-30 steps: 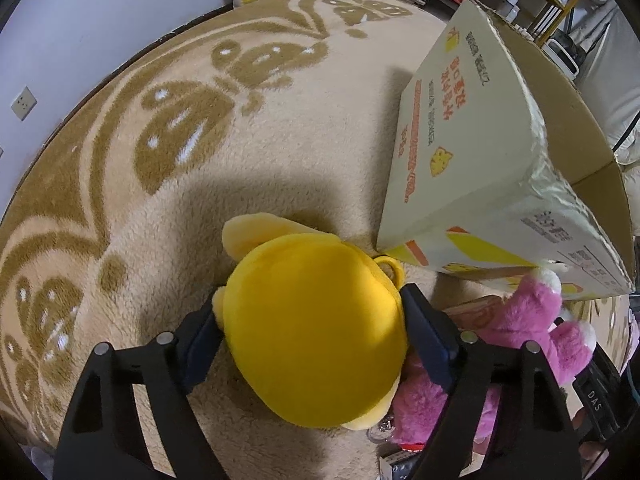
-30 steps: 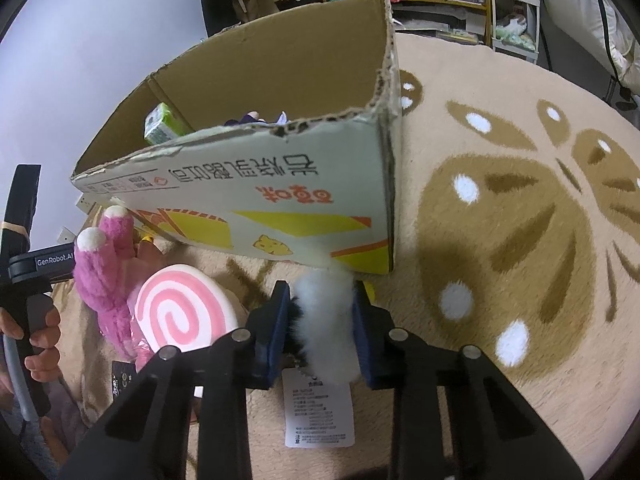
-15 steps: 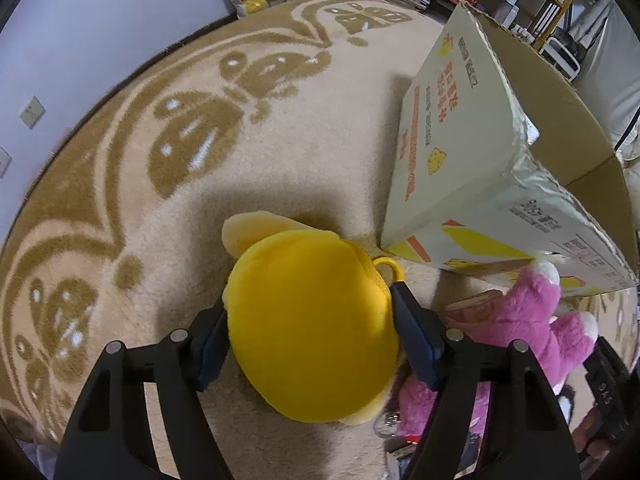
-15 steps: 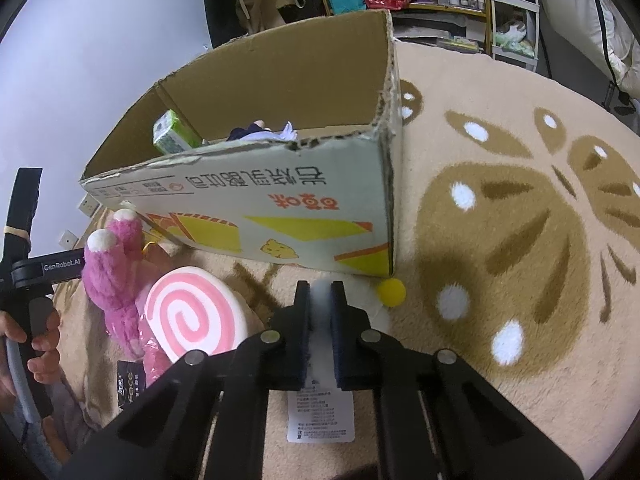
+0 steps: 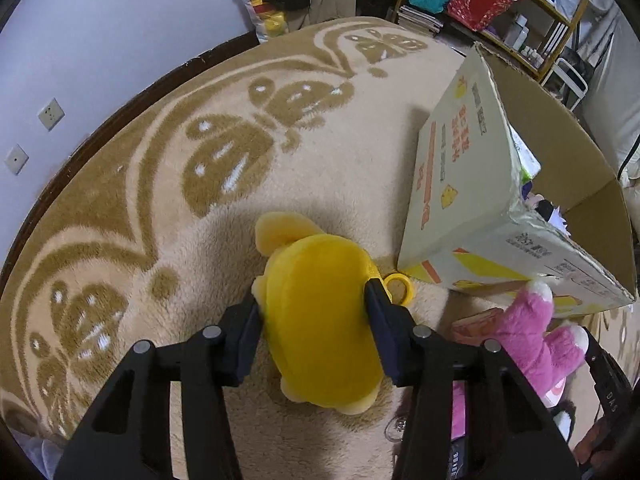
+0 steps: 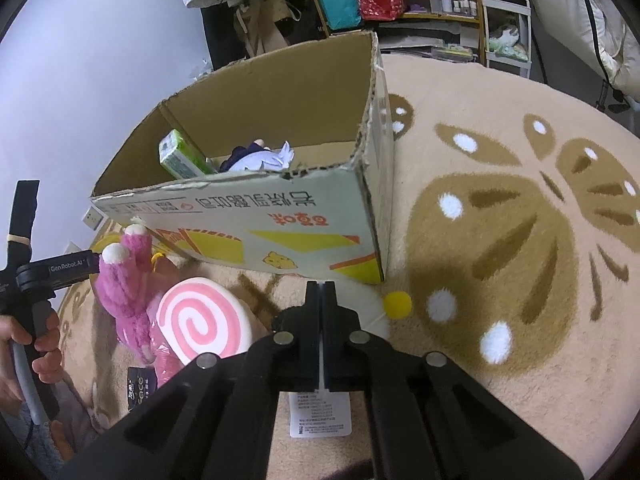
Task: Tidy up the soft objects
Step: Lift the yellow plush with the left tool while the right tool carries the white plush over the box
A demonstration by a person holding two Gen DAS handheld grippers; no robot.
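Both tongs have just closed: left tongs (image 5: 314,312) squeeze the yellow plush (image 5: 320,332); right tongs (image 6: 321,300) pinch white fluff (image 6: 362,300).

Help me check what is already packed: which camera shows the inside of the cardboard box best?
The right wrist view. It looks into the open cardboard box, showing a green packet and a purple-and-white plush on its floor. The left wrist view shows mostly the box's printed outer wall and only a sliver inside.

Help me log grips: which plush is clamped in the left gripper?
The yellow plush, squeezed between the left gripper pads; the pink plush lies free beside it.
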